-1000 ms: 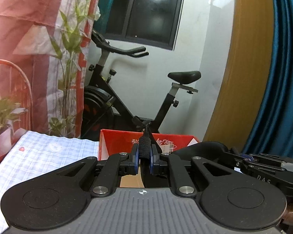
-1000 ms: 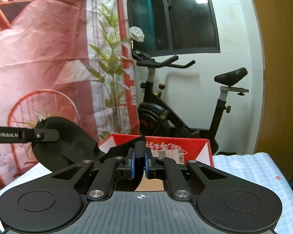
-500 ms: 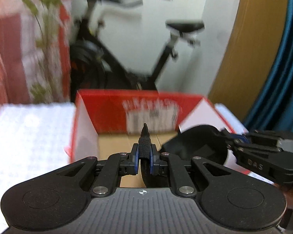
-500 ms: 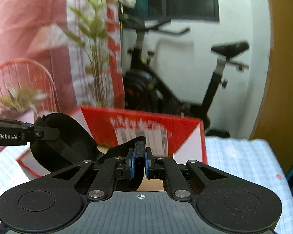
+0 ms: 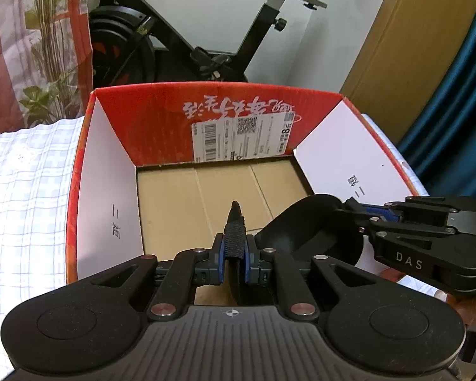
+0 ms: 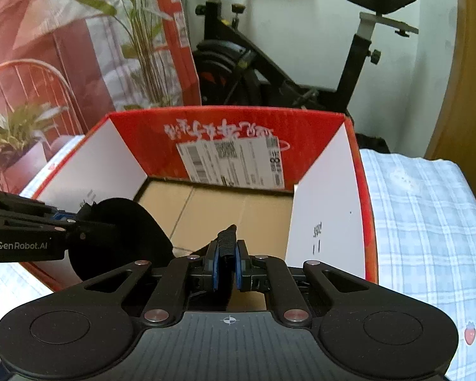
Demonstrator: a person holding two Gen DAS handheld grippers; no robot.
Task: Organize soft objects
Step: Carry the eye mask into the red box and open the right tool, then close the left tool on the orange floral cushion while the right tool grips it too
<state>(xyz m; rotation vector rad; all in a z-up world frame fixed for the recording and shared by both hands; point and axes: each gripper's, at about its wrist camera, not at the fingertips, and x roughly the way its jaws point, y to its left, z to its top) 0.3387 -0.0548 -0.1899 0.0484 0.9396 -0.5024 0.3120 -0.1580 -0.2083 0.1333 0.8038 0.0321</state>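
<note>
A black soft cloth hangs between my two grippers over an open red cardboard box. My left gripper is shut on one edge of the cloth. My right gripper is shut on the other edge; the cloth also shows in the right wrist view. The right gripper shows at the right of the left wrist view, and the left gripper at the left of the right wrist view. The box has a bare brown bottom and a shipping label on its far wall.
The box stands on a blue-and-white checked sheet, which also shows in the right wrist view. An exercise bike stands behind the box. A plant and a red patterned curtain are at the left, a blue curtain at the right.
Both grippers have tilted down and moved forward over the box with the cloth still held. The box's inside has come into view.
</note>
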